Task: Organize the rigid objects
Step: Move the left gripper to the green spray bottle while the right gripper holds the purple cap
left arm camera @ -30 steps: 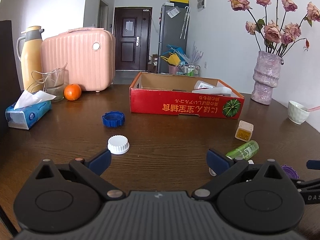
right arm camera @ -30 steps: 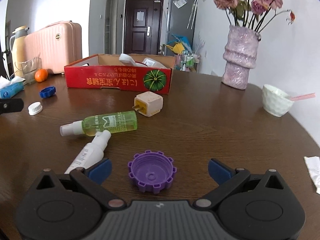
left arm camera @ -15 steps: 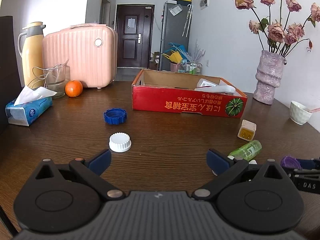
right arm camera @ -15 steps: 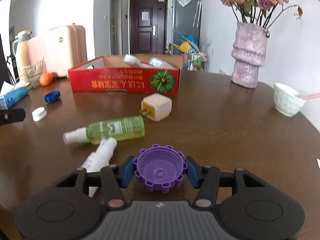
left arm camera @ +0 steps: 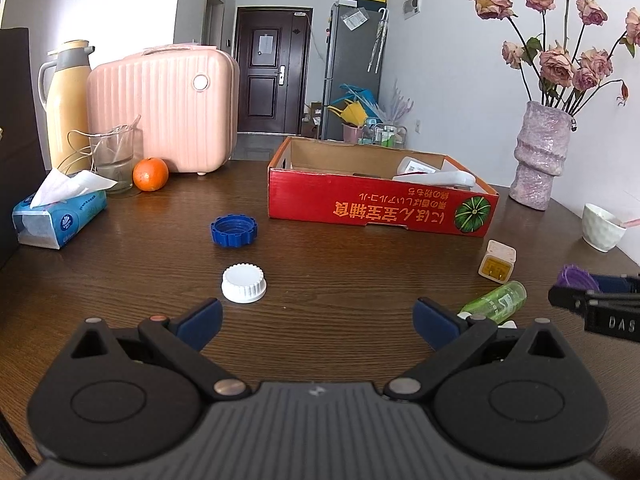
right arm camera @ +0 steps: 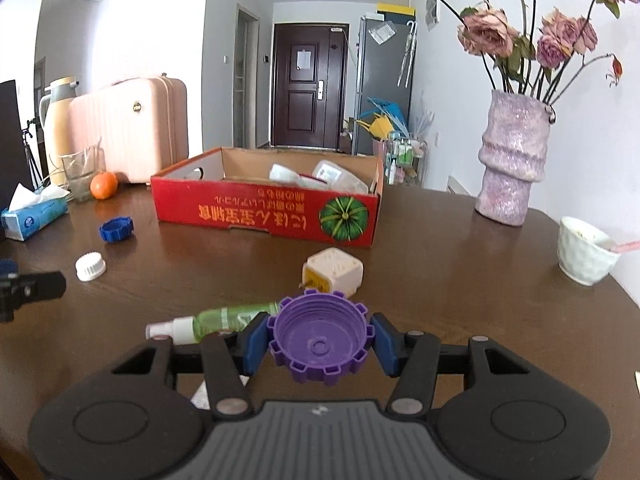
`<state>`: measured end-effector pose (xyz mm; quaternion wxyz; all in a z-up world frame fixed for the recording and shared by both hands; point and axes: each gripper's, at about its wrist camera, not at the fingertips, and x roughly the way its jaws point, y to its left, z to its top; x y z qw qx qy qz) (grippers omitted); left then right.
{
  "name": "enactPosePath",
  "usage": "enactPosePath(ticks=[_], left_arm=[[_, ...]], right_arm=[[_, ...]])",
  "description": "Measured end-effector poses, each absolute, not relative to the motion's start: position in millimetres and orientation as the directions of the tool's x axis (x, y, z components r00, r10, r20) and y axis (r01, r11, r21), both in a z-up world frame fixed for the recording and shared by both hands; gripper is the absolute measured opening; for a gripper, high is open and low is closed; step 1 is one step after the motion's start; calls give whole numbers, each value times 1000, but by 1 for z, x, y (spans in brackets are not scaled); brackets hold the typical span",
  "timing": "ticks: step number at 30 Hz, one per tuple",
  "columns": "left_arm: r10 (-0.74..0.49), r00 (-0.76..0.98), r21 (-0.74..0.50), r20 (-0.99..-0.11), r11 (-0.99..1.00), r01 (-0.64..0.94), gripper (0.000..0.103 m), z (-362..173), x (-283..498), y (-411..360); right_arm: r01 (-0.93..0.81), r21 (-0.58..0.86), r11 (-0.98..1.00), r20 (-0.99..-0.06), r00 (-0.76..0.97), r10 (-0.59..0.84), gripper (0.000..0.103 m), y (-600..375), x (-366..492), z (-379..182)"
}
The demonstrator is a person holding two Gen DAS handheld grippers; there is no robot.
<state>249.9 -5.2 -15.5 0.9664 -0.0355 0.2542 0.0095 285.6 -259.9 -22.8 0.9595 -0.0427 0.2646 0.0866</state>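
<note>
Purple ridged cap [right arm camera: 320,340] sits pinched between the blue pads of the right gripper [right arm camera: 319,342], raised over the table [right arm camera: 460,288], hollow side up. It hides part of the green spray bottle [right arm camera: 224,318] lying behind. The left gripper [left arm camera: 316,322] hovers level, jaws spread wide, nothing between them. Beyond it: a white cap [left arm camera: 244,283], a blue cap [left arm camera: 233,231], then the red box [left arm camera: 380,208], its contents hard to make out.

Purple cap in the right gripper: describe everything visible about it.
The purple cap is a round screw cap of what looks like hard plastic, with a notched, gear-like rim. Its open side faces up and toward the camera, showing a small raised ring at its center. The right gripper clamps it between two blue fingers, apparently raised off the table.
</note>
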Motion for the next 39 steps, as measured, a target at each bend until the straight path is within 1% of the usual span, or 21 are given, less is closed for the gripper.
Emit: enactPosePath(ticks=[7, 13, 22, 26, 32, 39], left_arm=[[8, 863, -56, -505, 998, -42, 103, -19, 254, -6], [7, 853, -56, -522, 998, -43, 103, -23, 258, -8], [-8, 841, -49, -541, 999, -22, 103, -23, 266, -15], [-33, 835, -46, -549, 999, 10, 103, -19, 270, -24], [-81, 818, -2, -570, 995, 97, 103, -16, 282, -50], [-100, 795, 28, -599, 989, 146, 103, -19, 306, -80]], right_arm=[[-179, -31, 983, -495, 858, 140, 53, -262, 299, -18], [-151, 24, 988, -481, 865, 144, 53, -269, 304, -27], [-139, 48, 989, -461, 875, 146, 53, -276, 299, -30], [-134, 55, 990, -457, 878, 144, 53, -279, 298, -30], [-132, 66, 989, -449, 882, 147, 54, -282, 295, -28], [-107, 67, 992, -440, 889, 126, 54, -288, 290, -25]])
